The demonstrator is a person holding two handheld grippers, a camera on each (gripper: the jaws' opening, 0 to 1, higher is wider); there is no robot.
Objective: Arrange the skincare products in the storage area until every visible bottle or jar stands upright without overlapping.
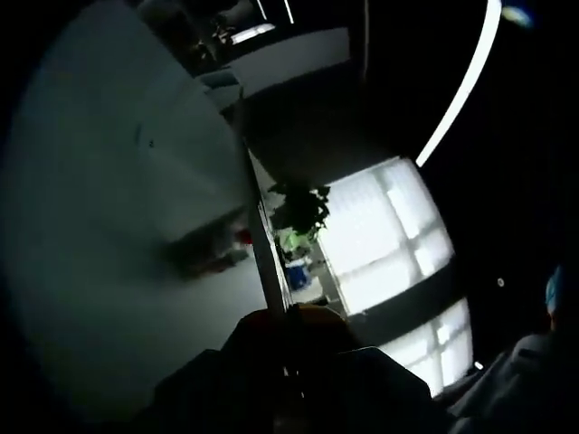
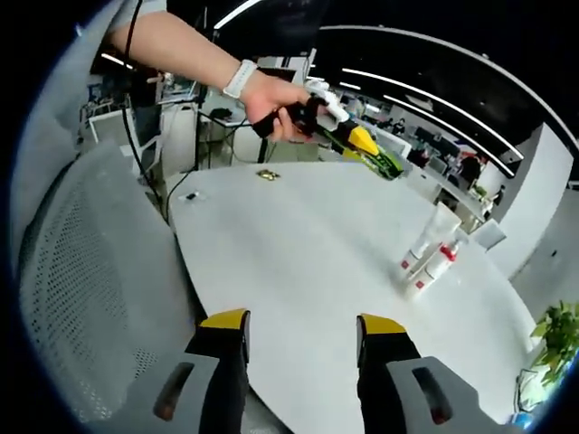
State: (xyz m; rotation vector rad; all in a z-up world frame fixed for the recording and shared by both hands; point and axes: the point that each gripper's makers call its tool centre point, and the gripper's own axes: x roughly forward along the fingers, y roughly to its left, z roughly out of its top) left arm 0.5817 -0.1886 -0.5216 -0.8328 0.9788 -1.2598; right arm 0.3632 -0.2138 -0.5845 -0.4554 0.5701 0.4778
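In the right gripper view, the skincare products stand in a tight cluster at the table's far right: a tall white tube and small white bottles with red caps. My right gripper hovers over the near edge of the white table, open with nothing between its yellow-tipped jaws. A person's hand holds my left gripper in the air above the table's far side. In the dim, rolled left gripper view, its jaws meet with nothing between them, and the products show as a dark cluster with a red spot.
A grey mesh chair stands left of the table. A small gold object lies near the far edge, and a cable hangs off it. A potted plant stands beyond the table on the right, by bright windows.
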